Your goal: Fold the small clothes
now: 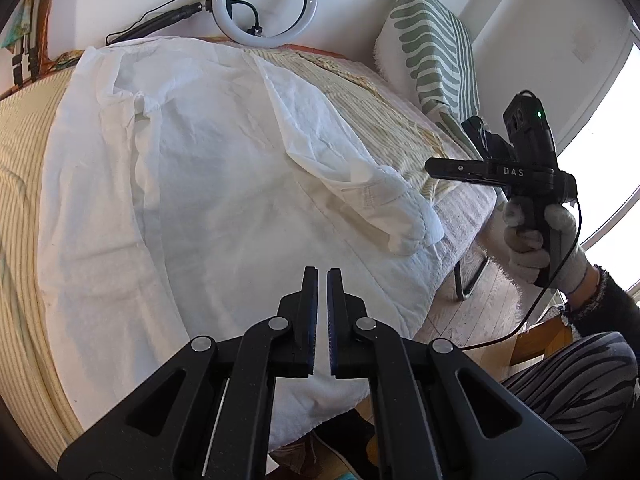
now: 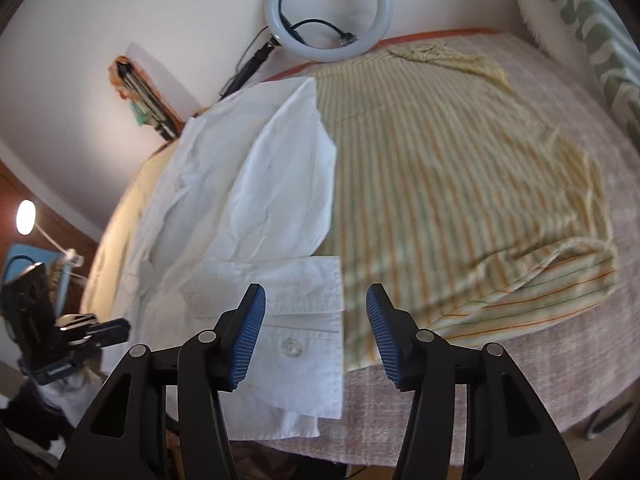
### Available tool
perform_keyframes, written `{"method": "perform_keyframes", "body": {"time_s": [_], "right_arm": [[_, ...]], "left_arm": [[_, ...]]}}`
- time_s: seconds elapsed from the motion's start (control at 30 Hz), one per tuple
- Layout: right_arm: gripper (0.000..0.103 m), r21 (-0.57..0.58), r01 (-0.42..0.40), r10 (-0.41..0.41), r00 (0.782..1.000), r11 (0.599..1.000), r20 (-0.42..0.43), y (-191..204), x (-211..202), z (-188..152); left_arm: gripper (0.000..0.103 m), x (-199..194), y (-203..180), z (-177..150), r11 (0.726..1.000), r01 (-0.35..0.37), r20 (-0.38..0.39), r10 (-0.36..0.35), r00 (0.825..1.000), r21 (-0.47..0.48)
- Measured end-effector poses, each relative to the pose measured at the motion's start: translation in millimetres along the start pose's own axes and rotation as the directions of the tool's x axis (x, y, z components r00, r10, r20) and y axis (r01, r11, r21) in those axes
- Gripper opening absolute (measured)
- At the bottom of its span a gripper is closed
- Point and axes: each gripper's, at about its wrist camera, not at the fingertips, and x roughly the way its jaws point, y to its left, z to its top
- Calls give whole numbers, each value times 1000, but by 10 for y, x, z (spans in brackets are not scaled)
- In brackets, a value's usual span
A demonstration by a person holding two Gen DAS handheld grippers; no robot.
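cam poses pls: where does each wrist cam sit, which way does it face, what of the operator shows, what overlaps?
Left wrist: sits behind the shut left tool, angled down at the white shirt; shows the gloved right hand and a striped-trousered leg.
Right wrist: sits behind the open right tool, angled down at the shirt's cuff and the striped shirt; the left tool shows at lower left.
Shared: both shirts, ring light, green-patterned cushion.

Behind your work surface stands a plain white wall (image 2: 120,8), with a ring light (image 2: 328,10) on a black stand leaning against it. A green-and-cream patterned cushion (image 1: 436,40) sits at the far right corner, beside strong daylight from a window (image 1: 608,128). You have pale wooden flooring (image 1: 476,312) below, and a lit lamp (image 2: 26,211) at far left.
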Motion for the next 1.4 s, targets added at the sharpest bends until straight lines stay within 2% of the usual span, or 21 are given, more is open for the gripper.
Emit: {"method": "perform_keyframes", "body": {"time_s": [0.03, 0.1, 0.17, 0.23, 0.27, 0.4, 0.47, 0.5, 0.57, 0.67, 0.7, 0.77, 0.83, 0.93, 1.07, 1.17, 1.23, 1.27, 1.3, 1.33, 1.4], "right_arm": [[52, -11, -15, 15, 1000, 1000, -12, 11, 45, -6], [47, -57, 6, -9, 999, 998, -42, 81, 133, -31], [19, -109, 28, -35, 997, 994, -66, 153, 213, -58], [7, -155, 75, -89, 992, 985, -89, 222, 287, -93], [5, -177, 91, -109, 990, 980, -94, 260, 323, -111], [3, -203, 78, -88, 995, 976, -44, 334, 225, -113], [8, -190, 95, -100, 995, 977, -17, 295, 170, -54], [14, -179, 101, -106, 994, 979, -19, 296, 194, -2], [51, -161, 125, -129, 992, 979, -15, 264, 234, 63], [52, -151, 132, -137, 990, 980, -25, 211, 330, 134], [49, -149, 129, -135, 990, 980, -31, 200, 366, 150], [23, -166, 106, -117, 991, 980, -57, 207, 432, 139], [6, -204, 122, -139, 988, 971, -69, 260, 461, 93], [1, -226, 104, -115, 993, 969, -38, 353, 283, 36], [1, -270, 75, -68, 997, 960, 36, 578, -101, 13], [1, -321, 62, -46, 997, 945, 55, 736, -245, 4], [7, -330, 87, -78, 996, 940, 40, 727, -178, 39], [26, -313, 93, -90, 996, 945, 24, 685, -111, 67], [40, -291, 104, -105, 994, 951, 12, 619, -34, 96], [57, -269, 114, -116, 993, 956, 7, 535, 61, 135], [58, -251, 136, -142, 990, 959, -7, 425, 175, 160]], "left_arm": [[1, 10, 12, 6, 1000, 4, -2, -4, 1000, -8], [1, 29, 27, 11, 1000, 4, -5, -4, 1000, -20], [1, 41, 35, 9, 999, 4, -9, -4, 1000, -32], [1, 37, 37, 12, 1000, 5, -10, -5, 1000, -31], [1, 32, 35, 11, 1000, 3, -8, -4, 1000, -28], [1, 0, 42, 10, 999, 7, -1, -7, 1000, -34], [1, -20, 48, 6, 999, 7, 3, -7, 1000, -34], [1, -24, 50, 4, 999, 7, 4, -7, 1000, -33], [1, -23, 46, 1, 999, 6, 2, -6, 1000, -32], [1, -29, 36, 3, 1000, 8, 3, -8, 1000, -28], [1, -34, 36, 0, 1000, 8, 4, -8, 1000, -27], [1, -27, 43, 0, 1000, 5, 4, -5, 1000, -27], [1, -18, 46, 5, 1000, 5, 2, -5, 1000, -31], [1, -13, 44, 25, 999, 18, 2, -18, 1000, -43], [1, -22, 85, 36, 997, 47, 1, -47, 999, -67], [1, -9, 95, 41, 995, 55, 0, -55, 999, -84], [1, -1, 89, 41, 993, 64, 0, -64, 998, -97], [1, 0, 83, 42, 993, 66, 0, -66, 998, -100], [1, -5, 65, 38, 993, 67, 2, -67, 998, -100], [1, -12, 50, 38, 993, 67, 5, -67, 998, -97], [1, -14, 34, 36, 994, 66, 8, -66, 998, -90]]}}
